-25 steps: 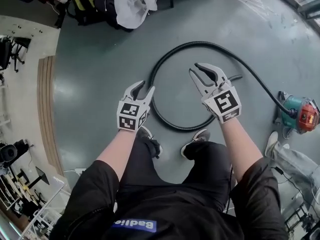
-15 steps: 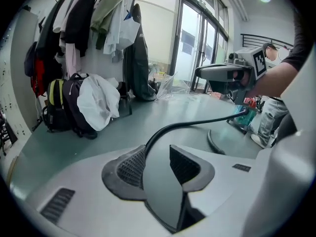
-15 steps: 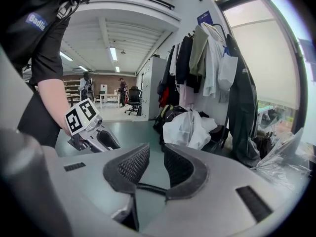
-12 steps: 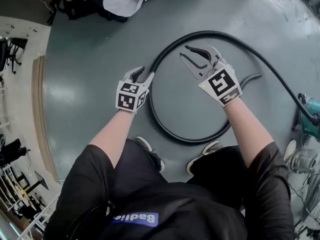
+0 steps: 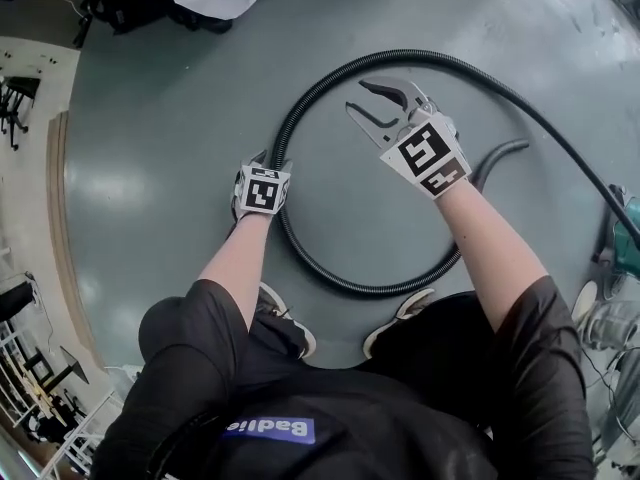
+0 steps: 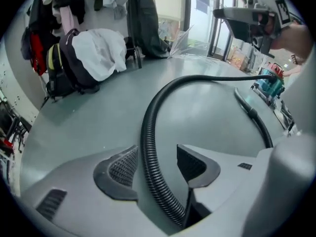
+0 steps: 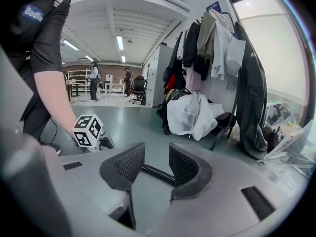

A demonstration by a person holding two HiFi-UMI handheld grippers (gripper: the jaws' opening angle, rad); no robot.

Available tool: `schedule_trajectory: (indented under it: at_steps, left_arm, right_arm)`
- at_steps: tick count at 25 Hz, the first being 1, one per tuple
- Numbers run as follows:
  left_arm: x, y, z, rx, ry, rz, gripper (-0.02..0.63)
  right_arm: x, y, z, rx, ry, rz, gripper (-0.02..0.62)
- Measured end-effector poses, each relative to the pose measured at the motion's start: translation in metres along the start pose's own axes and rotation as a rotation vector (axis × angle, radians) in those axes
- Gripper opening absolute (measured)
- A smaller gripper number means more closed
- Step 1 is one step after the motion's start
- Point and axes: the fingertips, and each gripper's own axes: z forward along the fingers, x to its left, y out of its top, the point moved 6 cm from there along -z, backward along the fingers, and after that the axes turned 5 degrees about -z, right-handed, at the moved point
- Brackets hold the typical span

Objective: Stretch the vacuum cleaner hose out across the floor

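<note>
Black and ribbed, the flexible plastic vacuum hose (image 6: 147, 127) runs straight up between the jaws of the left gripper (image 6: 157, 149), which is down at the smooth grey-green floor (image 6: 98, 122). Those jaws are opening: the hose sits nearer the left pad, with a clear gap to the right pad, so nothing presses on it. Ahead of the tips the hose bends right in a wide arc; behind them it curls on into a loop, not yet pulled out straight.

The right gripper (image 7: 157, 149) hangs inside that loop, above the floor, tips aimed at the arc. Its jaws are opening too, with a moderate gap between the meshed pads. A short piece of hose shows through the gap, seemingly beyond the tips rather than between the pads, though the angle makes that hard to judge.

Far to the right of both grippers the hose ends at the teal canister vacuum cleaner (image 5: 628, 230). The hose's smooth dark nozzle end (image 5: 500, 154) lies just right of the right gripper's marker cube.
</note>
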Motion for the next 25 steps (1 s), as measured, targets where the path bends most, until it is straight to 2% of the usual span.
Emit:
schedule_trajectory:
  at_steps: [4, 7, 14, 17, 19, 25]
  left_arm:
    - [-0.004, -0.042, 0.02, 0.071, 0.042, -0.071, 0.275]
    - [-0.006, -0.067, 0.029, 0.136, 0.068, -0.109, 0.282]
    - [-0.006, -0.112, 0.04, 0.259, -0.012, -0.166, 0.281]
    - [-0.004, -0.111, 0.034, 0.285, -0.056, -0.178, 0.236]
    - [0.001, -0.103, 0.024, 0.289, -0.077, -0.163, 0.232]
    - [0.022, -0.032, -0.045, 0.225, -0.093, 0.015, 0.232]
  right_arm:
    - [0.005, -0.015, 0.007, 0.039, -0.009, -0.001, 0.154]
    - [0.01, -0.021, 0.008, 0.059, -0.014, -0.001, 0.155]
    - [0.03, -0.022, 0.016, 0.095, 0.007, -0.001, 0.155]
    - [0.041, -0.019, 0.025, 0.103, 0.033, -0.032, 0.155]
    - [0.05, -0.017, 0.035, 0.108, 0.054, -0.087, 0.155]
    - [0.073, -0.025, 0.085, 0.195, 0.136, -0.318, 0.155]
